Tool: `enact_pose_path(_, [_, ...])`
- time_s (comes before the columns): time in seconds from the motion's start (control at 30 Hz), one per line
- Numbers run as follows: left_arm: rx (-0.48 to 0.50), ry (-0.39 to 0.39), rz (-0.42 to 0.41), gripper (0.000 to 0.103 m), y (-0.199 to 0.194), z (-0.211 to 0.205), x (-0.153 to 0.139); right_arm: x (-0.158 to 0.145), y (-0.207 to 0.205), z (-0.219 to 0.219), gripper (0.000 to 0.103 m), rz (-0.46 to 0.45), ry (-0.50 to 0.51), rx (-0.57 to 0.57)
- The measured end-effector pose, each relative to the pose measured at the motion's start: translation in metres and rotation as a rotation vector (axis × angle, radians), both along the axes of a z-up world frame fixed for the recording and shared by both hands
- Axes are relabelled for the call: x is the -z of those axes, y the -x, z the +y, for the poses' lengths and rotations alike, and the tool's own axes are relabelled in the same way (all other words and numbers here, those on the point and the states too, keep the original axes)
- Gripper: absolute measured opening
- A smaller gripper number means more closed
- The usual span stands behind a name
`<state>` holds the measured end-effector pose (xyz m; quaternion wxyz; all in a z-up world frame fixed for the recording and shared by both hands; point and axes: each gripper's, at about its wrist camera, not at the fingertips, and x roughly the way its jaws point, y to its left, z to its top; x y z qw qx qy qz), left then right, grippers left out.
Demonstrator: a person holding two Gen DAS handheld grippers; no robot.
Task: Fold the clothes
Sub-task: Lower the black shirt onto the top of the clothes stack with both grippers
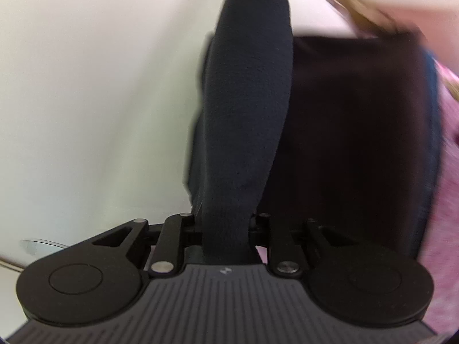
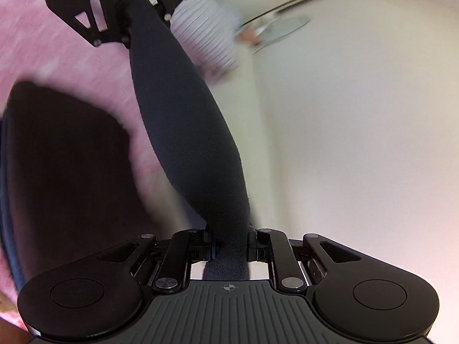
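Note:
A dark navy garment is stretched as a taut band (image 1: 246, 100) between both grippers. My left gripper (image 1: 226, 225) is shut on one end of it at the bottom of the left wrist view. My right gripper (image 2: 231, 245) is shut on the other end, and the band (image 2: 183, 114) runs up to the left gripper (image 2: 123, 20) at the top left of that view. The rest of the garment hangs below as a dark, blurred sheet (image 1: 350, 132) (image 2: 71, 166). The fingertips are hidden in the cloth.
A pink cover (image 2: 57, 46) (image 1: 447, 206) lies under the hanging cloth. A pale floor (image 1: 86, 86) (image 2: 358, 143) fills the other side. A striped sleeve (image 2: 206, 37) shows behind the left gripper. A round glassy object (image 2: 284, 27) sits far off.

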<state>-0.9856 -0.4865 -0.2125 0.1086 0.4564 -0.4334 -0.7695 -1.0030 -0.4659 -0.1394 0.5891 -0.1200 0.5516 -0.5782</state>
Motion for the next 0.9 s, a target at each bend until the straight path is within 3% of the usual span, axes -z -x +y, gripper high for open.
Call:
enact_pose_path(0.07, [0.007, -0.027, -0.084, 0.024, -0.003, 0.005, 0.044, 0.043, 0.002, 0.006, 0.015, -0.014, -0.083, -0.018])
enact_pose_path(0.13, [0.034, 0.021, -0.069, 0.026, -0.013, 0.012, 0.067, 0.079, 0.001, 0.015, 0.015, -0.014, -0.15, -0.047])
enact_pose_path(0.2, [0.04, 0.026, -0.029, 0.027, -0.021, 0.014, 0.067, 0.095, 0.0, 0.029, 0.017, 0.011, -0.138, -0.077])
enact_pose_path(0.43, [0.048, 0.006, -0.016, 0.033, -0.048, 0.015, 0.05, 0.082, 0.017, 0.053, 0.023, 0.045, -0.128, -0.038])
enact_pose_path(0.53, [0.05, -0.009, -0.039, 0.022, -0.045, 0.014, 0.054, 0.079, 0.021, 0.057, 0.023, 0.015, -0.146, -0.022])
enact_pose_path(0.6, [0.044, -0.013, -0.034, 0.018, -0.041, 0.017, 0.052, 0.077, 0.026, 0.052, 0.011, -0.039, -0.18, 0.005])
enact_pose_path(0.73, [0.027, -0.028, 0.033, 0.016, -0.054, 0.02, 0.031, 0.053, 0.029, 0.059, 0.008, -0.067, -0.135, 0.029])
enact_pose_path(0.8, [0.026, -0.042, 0.031, 0.016, -0.062, 0.024, 0.032, 0.043, 0.026, 0.073, 0.008, -0.075, -0.116, 0.025])
enact_pose_path(0.9, [0.03, -0.038, -0.034, 0.018, -0.06, 0.028, 0.06, 0.062, 0.019, 0.083, 0.008, -0.052, -0.162, 0.013])
